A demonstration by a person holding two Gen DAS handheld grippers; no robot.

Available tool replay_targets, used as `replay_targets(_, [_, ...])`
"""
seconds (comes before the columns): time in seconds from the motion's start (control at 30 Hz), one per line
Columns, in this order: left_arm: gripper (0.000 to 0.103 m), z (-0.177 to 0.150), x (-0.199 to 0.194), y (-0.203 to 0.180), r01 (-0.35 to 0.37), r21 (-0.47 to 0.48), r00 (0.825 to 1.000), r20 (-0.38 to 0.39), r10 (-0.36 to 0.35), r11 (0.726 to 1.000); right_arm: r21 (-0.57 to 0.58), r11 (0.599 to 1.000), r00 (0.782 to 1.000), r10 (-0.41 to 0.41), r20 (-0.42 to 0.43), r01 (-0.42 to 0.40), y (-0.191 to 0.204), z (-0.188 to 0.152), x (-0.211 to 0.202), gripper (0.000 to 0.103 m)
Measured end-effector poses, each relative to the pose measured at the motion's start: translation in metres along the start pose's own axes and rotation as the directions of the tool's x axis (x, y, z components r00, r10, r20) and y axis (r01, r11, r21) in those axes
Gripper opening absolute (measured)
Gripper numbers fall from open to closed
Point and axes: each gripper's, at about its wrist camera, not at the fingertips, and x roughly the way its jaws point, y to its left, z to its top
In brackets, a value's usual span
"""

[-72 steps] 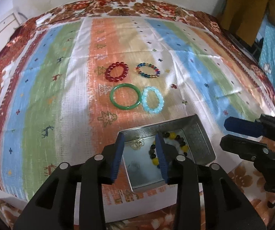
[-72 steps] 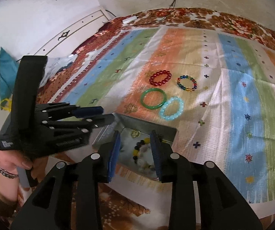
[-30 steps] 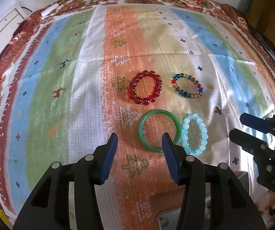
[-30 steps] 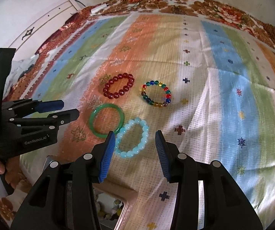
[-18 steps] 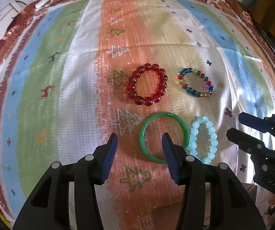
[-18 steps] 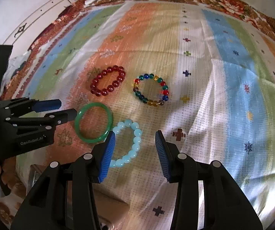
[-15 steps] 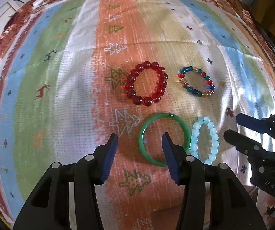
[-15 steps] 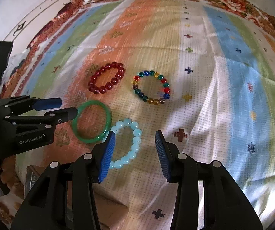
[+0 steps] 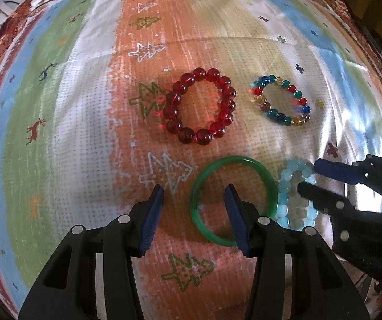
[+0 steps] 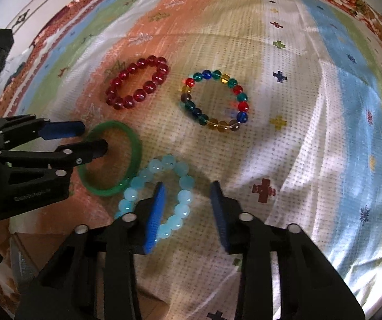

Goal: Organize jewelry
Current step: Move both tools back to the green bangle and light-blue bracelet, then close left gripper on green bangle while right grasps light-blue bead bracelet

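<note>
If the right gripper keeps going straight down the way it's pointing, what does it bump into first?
Probably the light blue bead bracelet. The right gripper points down at it, one of the jaws inside the loop, one outside, with beads between them. The jaws have just been closing. How close they are is hard to tell.

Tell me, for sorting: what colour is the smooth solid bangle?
Green; the bangle shows best in the left wrist view.

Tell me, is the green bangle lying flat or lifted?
Flat: the green bangle rests on the cloth, fingers straddling its rim.
</note>
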Motion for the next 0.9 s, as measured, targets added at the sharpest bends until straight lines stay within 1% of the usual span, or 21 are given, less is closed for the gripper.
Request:
replay_targets(0.1, [0.040, -0.002, 0.001, 0.000, -0.008, 0.018, 1.000, 0.007, 0.008, 1.000, -0.013, 1.000, 1.000, -0.006, -0.009, 0.005, 0.000, 0.000, 0.001, 0.024])
replay_targets(0.17, [0.033, -0.003, 0.001, -0.001, -0.008, 0.026, 1.000, 0.009, 0.007, 1.000, -0.017, 1.000, 1.000, -0.014, -0.010, 0.013, 0.001, 0.000, 0.002, 0.021])
replay_targets(0.2, [0.031, -0.004, 0.001, -0.002, -0.006, 0.031, 1.000, 0.009, 0.006, 0.999, -0.016, 1.000, 1.000, -0.012, -0.011, 0.012, 0.001, 0.000, 0.003, 0.019])
replay_targets(0.23, [0.026, -0.004, 0.001, -0.003, -0.015, 0.038, 1.000, 0.011, 0.015, 0.999, -0.015, 1.000, 1.000, -0.010, -0.010, 0.010, 0.001, -0.001, 0.003, 0.013])
replay_targets(0.27, [0.017, -0.004, 0.001, -0.004, -0.024, 0.046, 1.000, 0.012, 0.024, 0.999, -0.009, 1.000, 1.000, -0.009, -0.009, 0.008, 0.001, -0.001, 0.004, 0.012])
replay_targets(0.37, [0.007, -0.006, 0.000, -0.011, -0.044, 0.074, 0.999, 0.014, 0.043, 0.996, -0.015, 1.000, 1.000, -0.014, 0.001, 0.014, 0.003, -0.002, 0.002, 0.012])
replay_targets(0.47, [0.007, -0.008, -0.003, -0.016, -0.064, 0.081, 0.998, 0.027, 0.062, 0.995, -0.018, 1.000, 1.000, -0.015, 0.017, 0.016, 0.005, -0.005, -0.004, 0.012])
replay_targets(0.6, [0.007, -0.010, -0.016, -0.027, -0.094, 0.088, 0.994, 0.064, 0.089, 0.992, -0.042, 0.999, 0.997, -0.018, 0.075, 0.021, 0.014, -0.005, -0.025, 0.012])
replay_targets(0.8, [0.007, -0.014, -0.034, -0.035, -0.080, 0.070, 0.993, 0.098, 0.073, 0.994, -0.057, 0.998, 0.992, -0.005, 0.124, 0.012, 0.021, -0.009, -0.049, 0.012])
replay_targets(0.9, [0.008, -0.015, -0.040, -0.033, -0.073, 0.074, 0.992, 0.107, 0.065, 0.995, -0.061, 0.998, 0.989, 0.003, 0.145, 0.006, 0.023, -0.011, -0.059, 0.012])
